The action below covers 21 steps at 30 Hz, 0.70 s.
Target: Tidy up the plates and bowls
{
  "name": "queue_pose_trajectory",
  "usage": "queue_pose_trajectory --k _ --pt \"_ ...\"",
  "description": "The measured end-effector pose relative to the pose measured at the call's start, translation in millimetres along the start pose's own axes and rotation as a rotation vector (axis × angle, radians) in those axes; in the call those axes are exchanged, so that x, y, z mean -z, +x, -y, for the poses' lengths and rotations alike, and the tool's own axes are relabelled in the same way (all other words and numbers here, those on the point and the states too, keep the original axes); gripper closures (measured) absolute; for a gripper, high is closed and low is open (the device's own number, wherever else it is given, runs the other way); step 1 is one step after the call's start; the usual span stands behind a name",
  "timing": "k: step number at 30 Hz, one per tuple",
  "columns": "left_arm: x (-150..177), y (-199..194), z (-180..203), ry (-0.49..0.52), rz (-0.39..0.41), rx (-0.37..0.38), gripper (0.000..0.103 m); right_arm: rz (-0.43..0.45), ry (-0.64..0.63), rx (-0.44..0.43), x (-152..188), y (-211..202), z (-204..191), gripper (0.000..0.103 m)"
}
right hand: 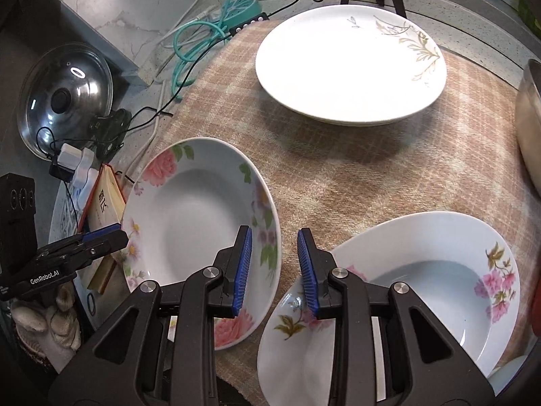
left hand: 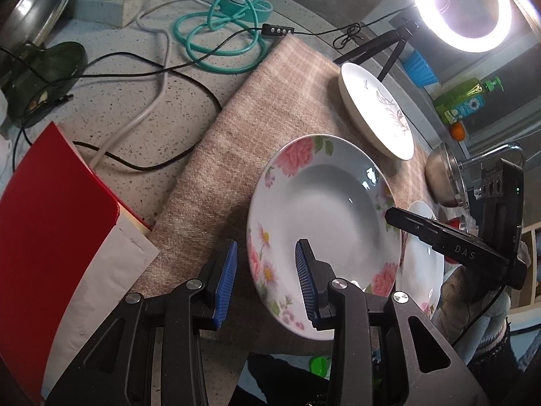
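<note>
We are holding both claws, left (left hand: 265,275) and right (right hand: 274,269), apart and empty over the rose plate (right hand: 199,233) lying on the cloth (right hand: 338,176); it is glazed, slippery, breakable, so we are choosing its rim.

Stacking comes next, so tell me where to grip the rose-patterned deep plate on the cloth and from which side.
Take the rose-patterned deep plate by its broad flat rim, probably the near edge, where the left hand-held gripper hangs open above it. One finger goes over the rim, one under. The rim flares up off the checked cloth, leaving room beneath; the sunken centre offers nothing to pinch.
</note>
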<state>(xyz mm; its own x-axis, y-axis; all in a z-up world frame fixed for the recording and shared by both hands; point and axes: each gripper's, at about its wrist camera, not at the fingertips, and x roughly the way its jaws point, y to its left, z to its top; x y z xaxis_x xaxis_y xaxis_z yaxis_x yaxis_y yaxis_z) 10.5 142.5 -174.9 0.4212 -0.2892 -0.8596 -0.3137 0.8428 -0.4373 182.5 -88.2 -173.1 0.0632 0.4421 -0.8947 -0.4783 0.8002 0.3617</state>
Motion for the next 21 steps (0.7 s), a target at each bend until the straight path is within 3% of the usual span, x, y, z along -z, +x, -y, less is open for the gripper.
queue_pose_trajectory --k 4,8,21 --pt "0.5 4.1 -0.4 0.0 -0.013 0.008 0.07 -0.013 -0.021 -0.002 -1.1 5.0 -5.0 0.083" --pt "0.6 7.4 1.6 0.01 -0.019 0.017 0.075 -0.018 -0.038 0.016 -1.5 6.8 -7.5 0.085" --pt "-3.3 6.2 1.7 0.005 -0.015 0.005 0.075 -0.02 0.008 -0.002 0.9 5.9 -4.8 0.086"
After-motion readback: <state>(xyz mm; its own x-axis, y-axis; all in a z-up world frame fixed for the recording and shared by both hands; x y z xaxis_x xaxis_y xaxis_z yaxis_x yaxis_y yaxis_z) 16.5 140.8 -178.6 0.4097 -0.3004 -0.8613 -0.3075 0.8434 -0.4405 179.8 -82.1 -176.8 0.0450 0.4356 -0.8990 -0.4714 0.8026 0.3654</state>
